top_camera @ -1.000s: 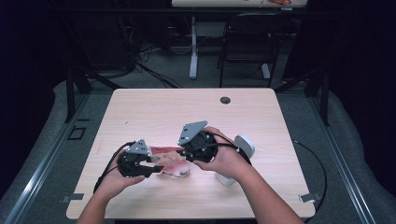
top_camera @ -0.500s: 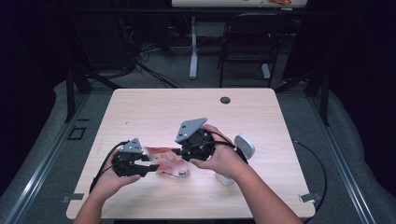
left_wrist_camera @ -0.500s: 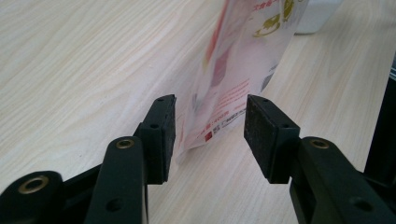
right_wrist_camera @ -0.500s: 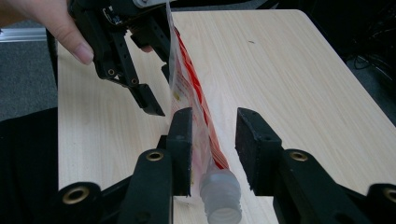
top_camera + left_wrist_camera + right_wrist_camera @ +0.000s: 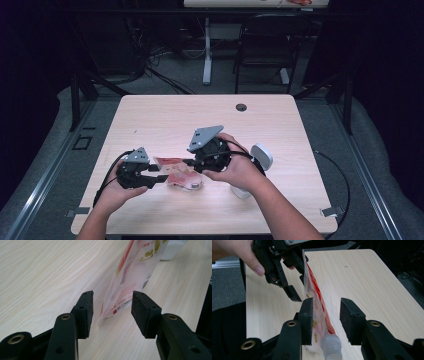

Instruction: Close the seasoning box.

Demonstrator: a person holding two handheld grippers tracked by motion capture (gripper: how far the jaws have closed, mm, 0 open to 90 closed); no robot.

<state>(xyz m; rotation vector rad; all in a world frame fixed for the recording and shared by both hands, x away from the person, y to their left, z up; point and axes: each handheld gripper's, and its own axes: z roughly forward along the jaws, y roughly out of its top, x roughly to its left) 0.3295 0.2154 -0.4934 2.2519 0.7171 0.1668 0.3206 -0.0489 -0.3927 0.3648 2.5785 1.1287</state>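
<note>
Pouch work was under way at the near middle of the pale wooden table [image 5: 150, 115]: a flat red-and-white printed plastic pouch with a clear screw spout [image 5: 177, 174] lay between the two grippers, and a white rounded object [image 5: 261, 156] sat just to its right.

The left gripper [image 5: 112, 311] held its jaws apart, having just been opening, with the pouch's bottom corner [image 5: 125, 293] between the pads but touched by neither. The right gripper [image 5: 324, 315] also stood apart, its jaws having just been opening; the spout end of the pouch [image 5: 317, 312] ran between them, resting close against the left-hand pad [image 5: 308, 320], which did not appear to press it.

The step in hand looked like a release or re-grip of the pouch. To do it well, each pad should close squarely on the flat film and not on the rigid spout [image 5: 331, 346], since the thin film may slip or crumple. Gripping one end before the other would keep the bag from flopping over.
</note>
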